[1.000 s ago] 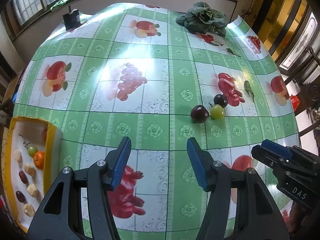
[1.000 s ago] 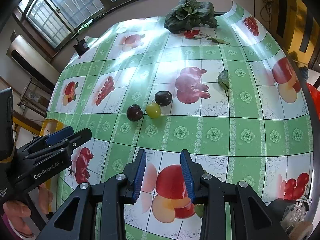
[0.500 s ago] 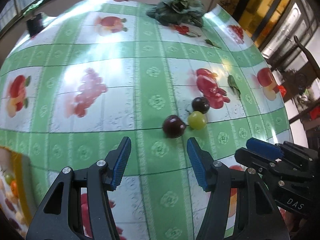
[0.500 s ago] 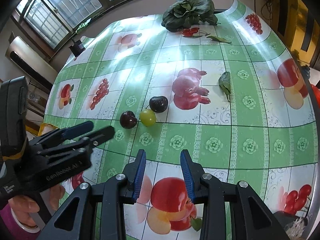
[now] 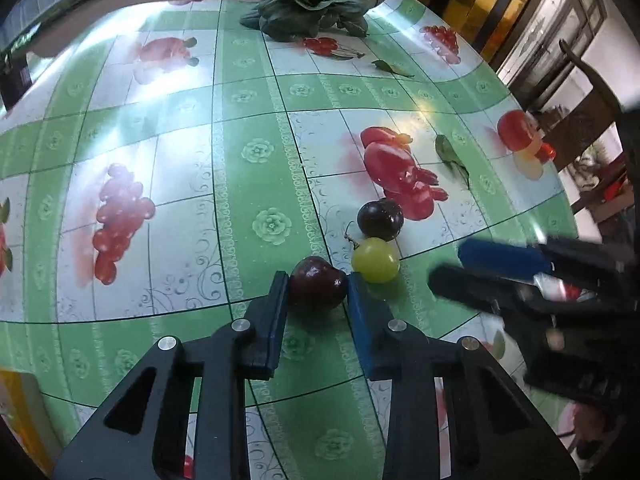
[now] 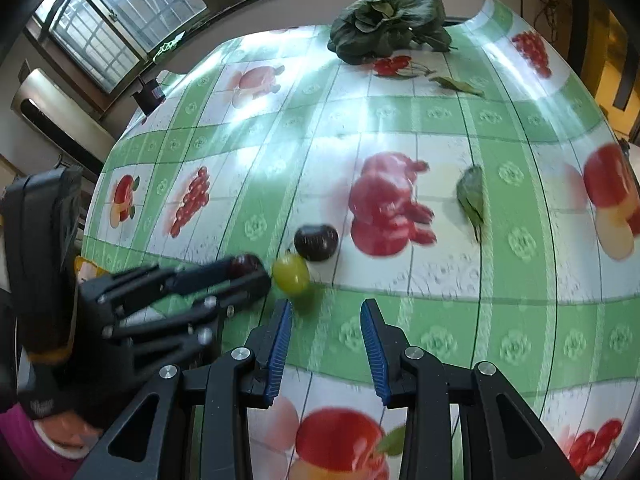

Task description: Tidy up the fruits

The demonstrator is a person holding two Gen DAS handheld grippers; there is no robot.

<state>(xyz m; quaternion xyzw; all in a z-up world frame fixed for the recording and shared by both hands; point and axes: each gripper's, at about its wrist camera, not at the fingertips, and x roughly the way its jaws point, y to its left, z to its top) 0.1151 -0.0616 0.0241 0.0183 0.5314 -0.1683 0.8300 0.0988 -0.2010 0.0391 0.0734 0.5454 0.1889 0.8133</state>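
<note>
Three small fruits lie together on the green fruit-print tablecloth (image 5: 256, 184): a dark red cherry-like fruit (image 5: 316, 294), a green grape (image 5: 375, 260) and a dark plum (image 5: 380, 219). My left gripper (image 5: 318, 282) is closing, and its blue pads touch the dark red fruit on both sides. From the right wrist view the same gripper (image 6: 256, 272) reaches in from the left, with the red fruit (image 6: 245, 261) at its tips. My right gripper (image 6: 327, 308) stands a little apart, holds nothing, and sits just short of the green grape (image 6: 291, 273) and the plum (image 6: 316, 241).
A leafy green vegetable (image 5: 308, 0) lies at the table's far edge. Loose leaves (image 5: 450, 156) lie to the right of the fruits. A yellow tray's rim (image 5: 20, 408) shows at the lower left. Past the table's right edge stands a dark wooden chair (image 5: 580, 92).
My left gripper came down and forward to the fruits, and its jaws narrowed around the dark red one. My right gripper moved closer to the green grape; its gap is unchanged.
</note>
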